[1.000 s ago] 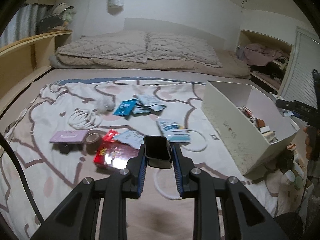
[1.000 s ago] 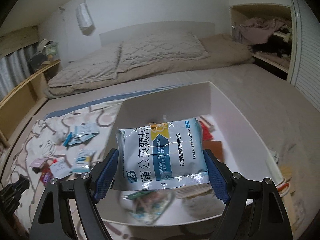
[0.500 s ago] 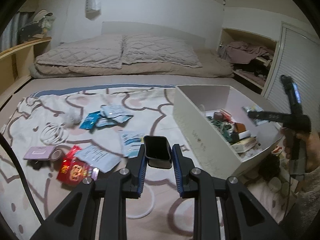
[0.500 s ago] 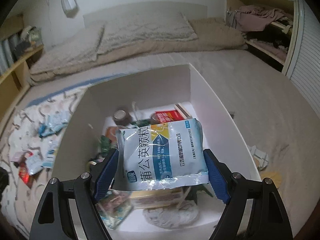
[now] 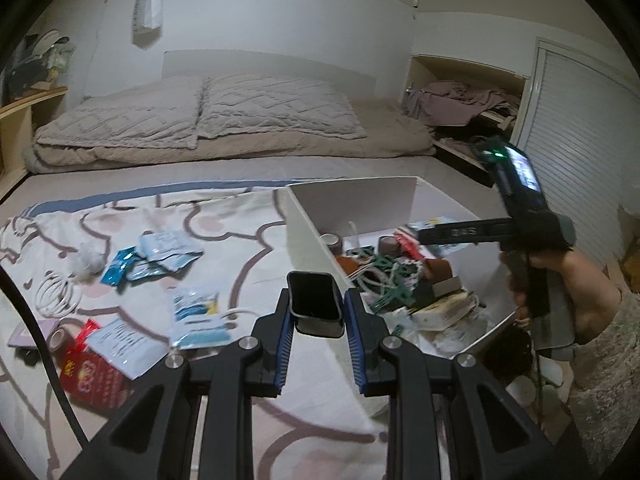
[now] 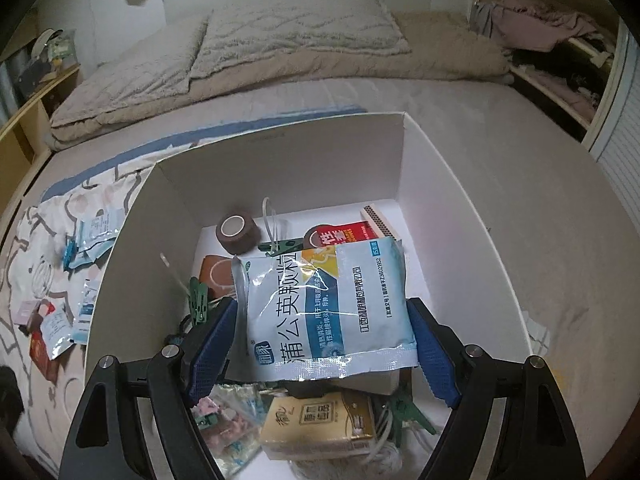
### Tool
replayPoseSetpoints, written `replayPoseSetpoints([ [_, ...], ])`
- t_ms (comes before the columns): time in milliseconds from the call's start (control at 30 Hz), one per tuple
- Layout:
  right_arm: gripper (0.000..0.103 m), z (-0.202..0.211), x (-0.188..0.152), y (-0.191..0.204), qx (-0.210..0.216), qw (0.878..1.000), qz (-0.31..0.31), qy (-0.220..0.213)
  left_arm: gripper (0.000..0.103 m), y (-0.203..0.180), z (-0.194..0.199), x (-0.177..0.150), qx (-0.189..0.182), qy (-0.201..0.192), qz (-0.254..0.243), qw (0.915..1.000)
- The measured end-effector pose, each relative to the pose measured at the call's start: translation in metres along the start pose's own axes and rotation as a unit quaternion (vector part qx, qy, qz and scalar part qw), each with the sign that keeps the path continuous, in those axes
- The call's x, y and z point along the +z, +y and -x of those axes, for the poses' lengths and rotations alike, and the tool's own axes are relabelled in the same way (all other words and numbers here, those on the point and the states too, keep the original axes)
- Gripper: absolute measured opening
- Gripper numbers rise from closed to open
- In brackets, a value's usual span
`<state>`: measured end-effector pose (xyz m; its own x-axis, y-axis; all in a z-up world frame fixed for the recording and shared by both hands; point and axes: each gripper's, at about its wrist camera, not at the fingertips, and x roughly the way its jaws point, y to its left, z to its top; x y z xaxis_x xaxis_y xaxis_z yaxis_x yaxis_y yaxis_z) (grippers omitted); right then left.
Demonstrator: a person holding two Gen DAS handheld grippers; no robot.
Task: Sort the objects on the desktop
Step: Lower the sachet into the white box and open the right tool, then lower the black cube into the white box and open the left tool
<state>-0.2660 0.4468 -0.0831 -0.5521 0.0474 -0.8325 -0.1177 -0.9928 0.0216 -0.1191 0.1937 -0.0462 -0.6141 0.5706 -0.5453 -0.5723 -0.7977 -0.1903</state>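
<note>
My worry is the sachet [image 6: 324, 308]: it is slack foil pinched by its side edges, so it could fold and slide free early, or catch on the heaped clutter in the white box [image 6: 460, 200] and hang over the rim. The right gripper [image 6: 320, 344] holds its jaws fairly wide, clamped on that sachet, centre frame above the box. The left gripper [image 5: 316, 320] has narrow jaws gripping a small black case [image 5: 314, 300], lower centre, beside the box's near wall [image 5: 316, 248].
</note>
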Motion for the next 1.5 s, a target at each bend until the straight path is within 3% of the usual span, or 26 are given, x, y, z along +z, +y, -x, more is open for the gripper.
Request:
replayPoseSetpoints([
  [567,0.084,-0.044,0.027,0.004,0.006,0.996,-0.019,0.083,0.025,-0.04,-0.033,0.009,-0.018,0.01,-0.031,0.9993],
  [700,0.096,-0.05,0.029,0.005,0.007,0.995,-0.026,0.093,0.025,-0.04,-0.04,0.011,-0.022,0.015,-0.023,0.9994],
  [767,0.096,-0.05,0.028,0.005,0.007,0.995,-0.022,0.095,0.025,-0.041,-0.043,0.012,-0.022,0.017,-0.022,0.9994],
  [1200,0.096,0.005,0.012,-0.012,0.059,0.997,-0.046,0.008,0.025,-0.041,-0.059,0.021,-0.024,0.033,-0.006,0.9992],
  [1500,0.096,0.056,-0.019,-0.03,0.065,0.992,-0.071,-0.078,0.025,-0.06,-0.079,0.026,-0.049,0.062,-0.014,0.9968],
])
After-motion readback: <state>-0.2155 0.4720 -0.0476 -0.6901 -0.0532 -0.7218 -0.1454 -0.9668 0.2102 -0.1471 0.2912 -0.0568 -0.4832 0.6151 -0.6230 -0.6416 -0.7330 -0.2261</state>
